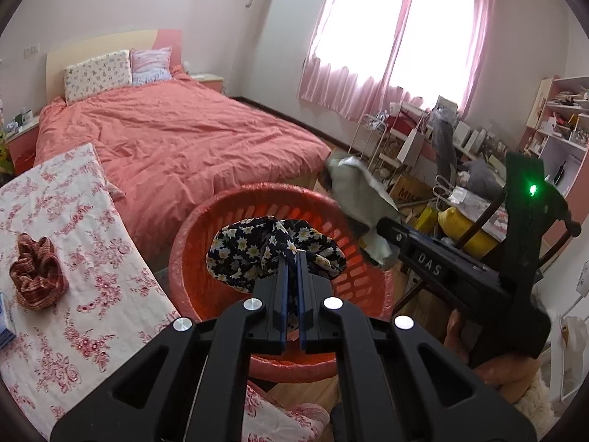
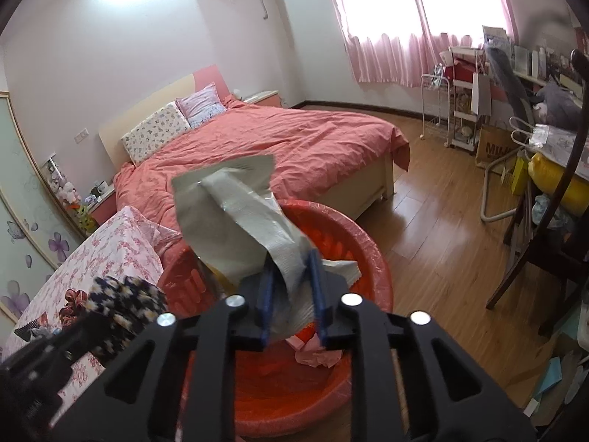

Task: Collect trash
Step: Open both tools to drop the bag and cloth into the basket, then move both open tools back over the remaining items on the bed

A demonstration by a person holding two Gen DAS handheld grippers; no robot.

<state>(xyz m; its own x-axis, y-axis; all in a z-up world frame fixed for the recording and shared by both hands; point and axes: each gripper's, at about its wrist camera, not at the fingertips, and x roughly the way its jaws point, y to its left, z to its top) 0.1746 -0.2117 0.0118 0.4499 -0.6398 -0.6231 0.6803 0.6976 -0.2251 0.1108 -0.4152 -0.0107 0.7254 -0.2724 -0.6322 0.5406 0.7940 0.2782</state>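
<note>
A red plastic basket stands on the floor below both grippers. My left gripper is shut on a black cloth with white daisies, which hangs over the basket's opening. In the right wrist view the same cloth shows blurred at lower left. My right gripper hovers over the basket's rim. Its blue pads stand apart, and a crumpled grey-white paper wrapper rises loosely between them. That wrapper also shows past the basket's right edge. Pink crumpled paper and white tissue lie in the basket.
A table with a pink floral cloth stands to the left, with a brown fabric bundle on it. A bed with a coral cover lies behind. To the right are a dark chair, a cluttered desk and wooden floor.
</note>
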